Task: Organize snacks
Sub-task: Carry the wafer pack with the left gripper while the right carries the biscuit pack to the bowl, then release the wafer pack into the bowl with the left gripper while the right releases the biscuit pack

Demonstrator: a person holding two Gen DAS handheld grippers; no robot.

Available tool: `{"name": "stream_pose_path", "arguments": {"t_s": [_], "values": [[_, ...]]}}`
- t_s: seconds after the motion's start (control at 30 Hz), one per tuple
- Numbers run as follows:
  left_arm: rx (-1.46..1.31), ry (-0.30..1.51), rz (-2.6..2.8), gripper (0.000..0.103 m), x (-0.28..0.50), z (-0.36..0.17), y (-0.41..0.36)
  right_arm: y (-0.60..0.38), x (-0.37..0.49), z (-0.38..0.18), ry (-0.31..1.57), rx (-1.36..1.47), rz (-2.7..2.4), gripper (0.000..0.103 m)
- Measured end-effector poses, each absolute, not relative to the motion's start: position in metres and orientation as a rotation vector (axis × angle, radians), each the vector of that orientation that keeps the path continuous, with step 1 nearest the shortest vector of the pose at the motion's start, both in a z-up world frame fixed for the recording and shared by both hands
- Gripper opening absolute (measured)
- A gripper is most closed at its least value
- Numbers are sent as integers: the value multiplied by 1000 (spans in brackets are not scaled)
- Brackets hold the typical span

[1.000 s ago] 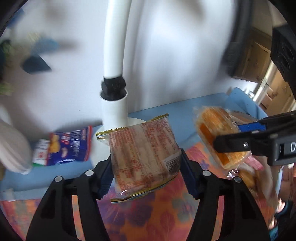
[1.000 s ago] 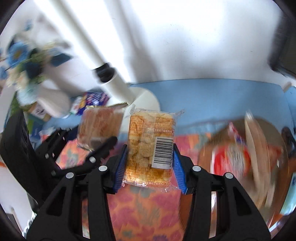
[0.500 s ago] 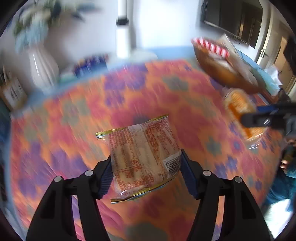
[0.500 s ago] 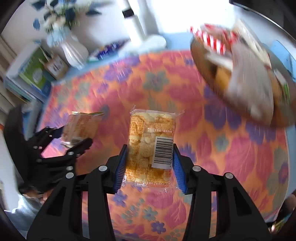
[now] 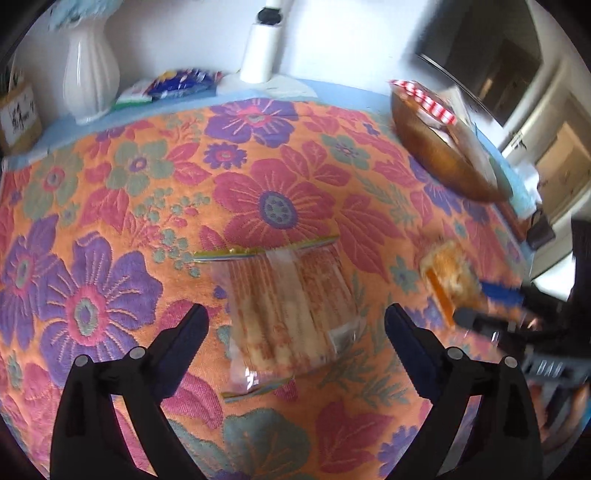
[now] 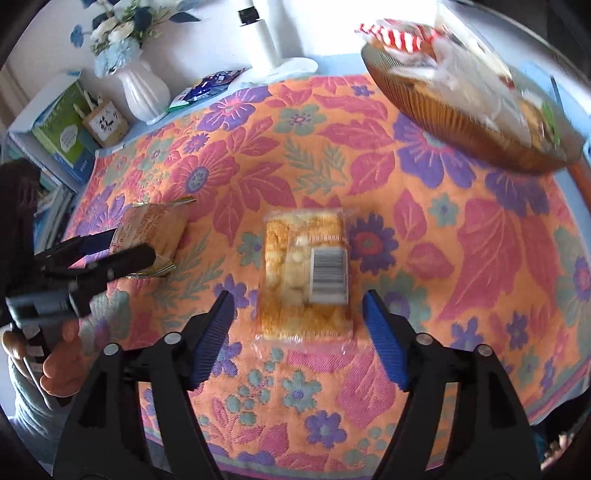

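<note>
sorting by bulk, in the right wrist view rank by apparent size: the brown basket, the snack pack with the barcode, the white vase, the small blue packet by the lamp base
1. brown basket, clearly the biggest
2. snack pack with the barcode, though it lies nearest the camera, which inflates it
3. white vase
4. small blue packet, smallest and farthest

White ribbed vase (image 6: 142,94) holding blue and white flowers (image 6: 118,31), white lamp base (image 6: 284,66), floral orange tablecloth (image 6: 480,236)
</note>
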State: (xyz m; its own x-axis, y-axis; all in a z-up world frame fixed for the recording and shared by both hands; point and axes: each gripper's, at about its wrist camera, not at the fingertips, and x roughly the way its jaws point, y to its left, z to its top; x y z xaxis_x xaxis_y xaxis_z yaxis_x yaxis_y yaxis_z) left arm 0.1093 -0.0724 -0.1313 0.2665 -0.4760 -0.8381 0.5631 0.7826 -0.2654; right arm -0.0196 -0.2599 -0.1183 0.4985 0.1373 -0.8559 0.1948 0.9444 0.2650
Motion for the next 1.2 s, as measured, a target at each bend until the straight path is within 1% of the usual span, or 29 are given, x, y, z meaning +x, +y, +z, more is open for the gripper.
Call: {"name": "stream_pose_path", "arguments": {"t_s": [0.07, 0.13, 0.17, 0.2, 0.23, 0.27, 0.3, 0.33, 0.37, 0.43, 0.53, 0.67, 0.83, 1.03, 1.2], "values": [[134, 1127, -663, 95, 112, -136, -82, -258, -20, -123, 1056, 368, -40, 79], [265, 1100, -599, 95, 107, -143, -98, -256, -22, -126, 1053, 365, -52, 80], [288, 1082, -593, 94, 104, -145, -102, -254, -22, -126, 1048, 354, -62, 80], [298, 1076, -597, 83, 101, -147, -105, -253, -22, -126, 1041, 349, -68, 80], [315, 1065, -589, 77, 98, -147, -107, -252, -22, -126, 1036, 347, -73, 79], [346, 1037, -574, 68, 95, -146, -108, -252, -22, -126, 1032, 345, -77, 77], [362, 1024, -571, 65, 93, -145, -109, -251, -21, -126, 1027, 342, -80, 73], [373, 1015, -573, 65, 91, -143, -109, -250, -20, -127, 1027, 335, -83, 60], [392, 1003, -569, 64, 89, -142, -110, -249, -19, -128, 1024, 318, -87, 56], [439, 950, -555, 64, 81, -135, -113, -249, -19, -127, 1015, 309, -77, 54], [432, 900, -600, 63, 74, -114, -116, -259, -23, -122, 1001, 371, -29, 54], [419, 816, -662, 63, 72, -74, -135, -284, -29, -100, 945, 463, 5, 53], [396, 736, -822, 63, 74, -31, -185, -341, -32, -59, 815, 522, -46, 54], [417, 672, -971, 63, 74, -7, -273, -438, -30, -18, 677, 554, -209, 54], [398, 707, -1078, 63, 74, -11, -348, -518, 3, -8, 649, 632, -223, 54]]}}
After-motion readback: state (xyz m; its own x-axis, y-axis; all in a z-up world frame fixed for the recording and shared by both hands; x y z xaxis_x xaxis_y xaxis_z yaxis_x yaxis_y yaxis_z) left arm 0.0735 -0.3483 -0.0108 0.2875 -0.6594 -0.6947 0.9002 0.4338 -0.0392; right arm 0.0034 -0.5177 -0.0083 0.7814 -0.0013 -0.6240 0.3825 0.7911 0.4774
